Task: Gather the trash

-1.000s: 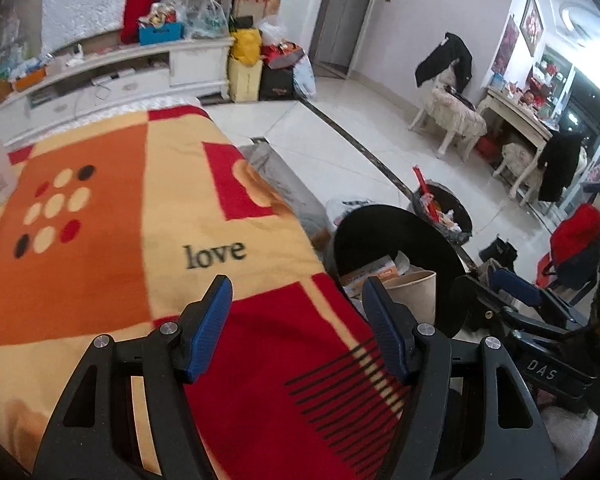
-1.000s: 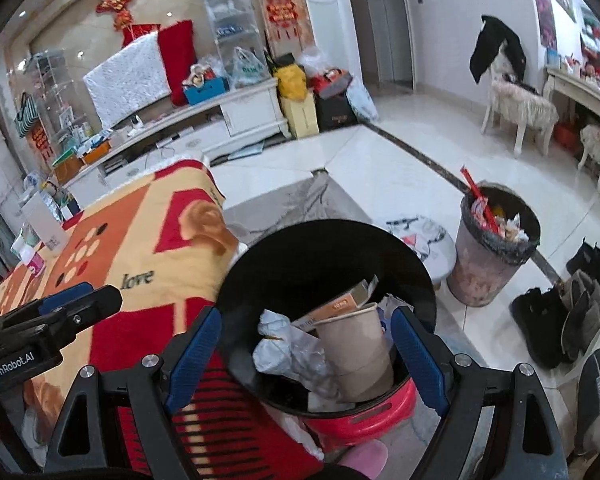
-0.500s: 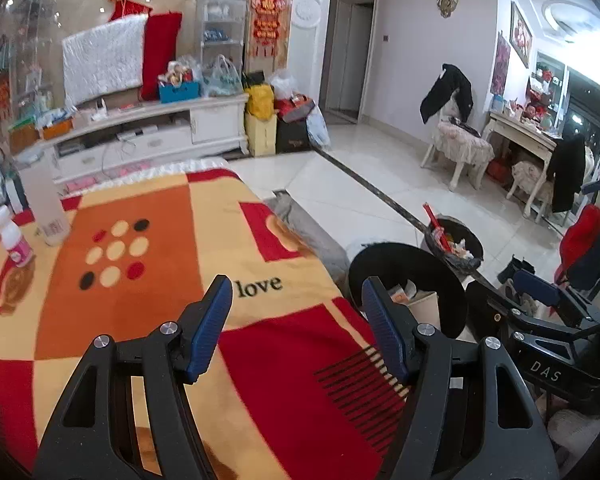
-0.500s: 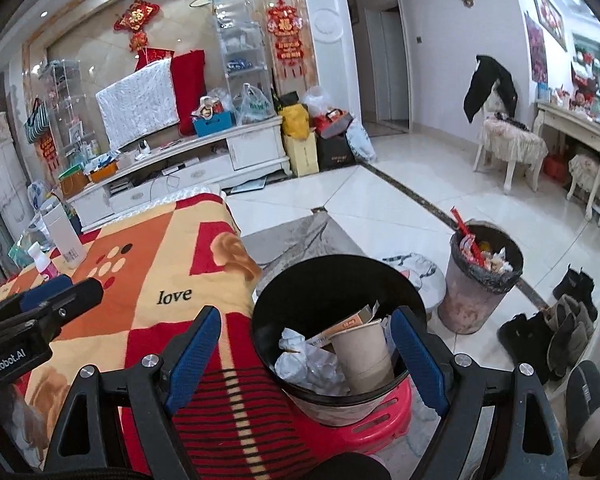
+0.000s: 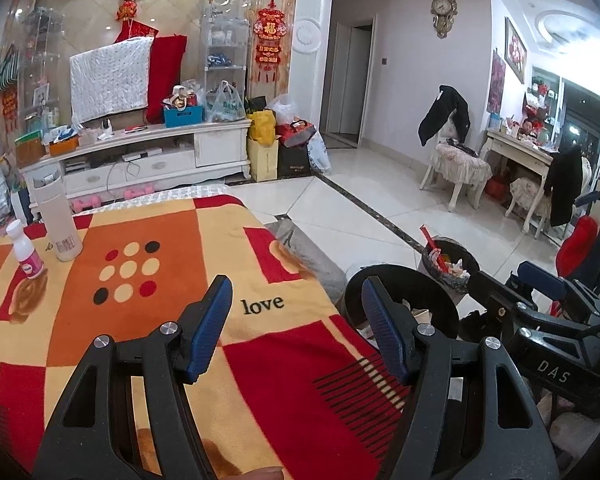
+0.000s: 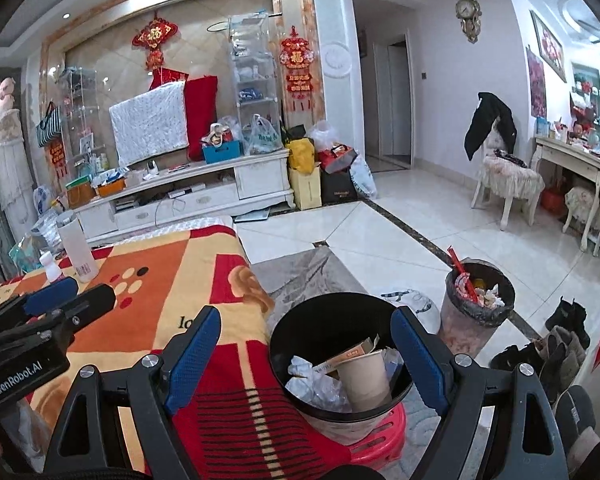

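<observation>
Left gripper [image 5: 296, 320] spread, nothing between the blue pads, hanging over a blanket [image 5: 148, 280] patterned in orange, red and cream with the word "love" just ahead of the fingertips. Far on that blanket, at the left: a tall white bottle [image 5: 58, 220] upright, and just beside it a small white bottle with a pink label [image 5: 26, 254], also upright. Off the blanket's right edge: the black trash bin [image 5: 412, 292], partly hidden behind the right finger, contents barely visible. Beyond it on the tiled floor, a second, lined bin [image 5: 450, 264] stuffed with scraps and a red stick. At the right edge, the other gripper's black body with blue pads.

Right gripper [image 6: 306, 340] likewise spread and holding nothing, pads standing either side of the black trash bin [image 6: 324, 320] in view, without touching it. Inside the bin: a paper cup [image 6: 364, 372] standing upright, crumpled white paper [image 6: 312, 380] to its left, a flat cardboard piece [image 6: 352, 354] behind. Bin set on a pink stool [image 6: 376, 436] beside the blanket [image 6: 204, 280]. Lined bin [image 6: 478, 304] farther right on the floor, dark shoes [image 6: 556, 340] near it. At the left edge, the left gripper's body over the blanket, both bottles beyond it.
</observation>
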A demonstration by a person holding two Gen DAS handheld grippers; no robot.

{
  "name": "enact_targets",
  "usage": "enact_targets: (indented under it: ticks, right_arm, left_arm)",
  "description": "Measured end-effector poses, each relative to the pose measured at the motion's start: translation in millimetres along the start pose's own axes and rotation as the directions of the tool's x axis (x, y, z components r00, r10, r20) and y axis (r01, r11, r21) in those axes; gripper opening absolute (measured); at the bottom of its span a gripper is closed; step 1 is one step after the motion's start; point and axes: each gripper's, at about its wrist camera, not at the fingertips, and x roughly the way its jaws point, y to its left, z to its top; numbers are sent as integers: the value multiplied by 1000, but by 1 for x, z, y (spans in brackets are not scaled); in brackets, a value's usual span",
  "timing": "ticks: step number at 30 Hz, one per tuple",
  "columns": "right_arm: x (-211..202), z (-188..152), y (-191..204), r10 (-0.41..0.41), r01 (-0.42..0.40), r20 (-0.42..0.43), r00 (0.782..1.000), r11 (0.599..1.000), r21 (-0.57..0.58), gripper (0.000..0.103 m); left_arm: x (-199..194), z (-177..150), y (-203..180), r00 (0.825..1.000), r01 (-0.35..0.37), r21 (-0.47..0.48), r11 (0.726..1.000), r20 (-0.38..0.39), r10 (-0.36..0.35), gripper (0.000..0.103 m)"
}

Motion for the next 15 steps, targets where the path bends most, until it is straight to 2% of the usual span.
enact_targets:
  ticks: [15]
  right_arm:
    - [-3, 4, 6, 8, -8, 0, 1000, 1000, -6, 86]
  left_arm:
    - [2, -2, 2, 1000, -6, -2, 1000, -5, 6, 67]
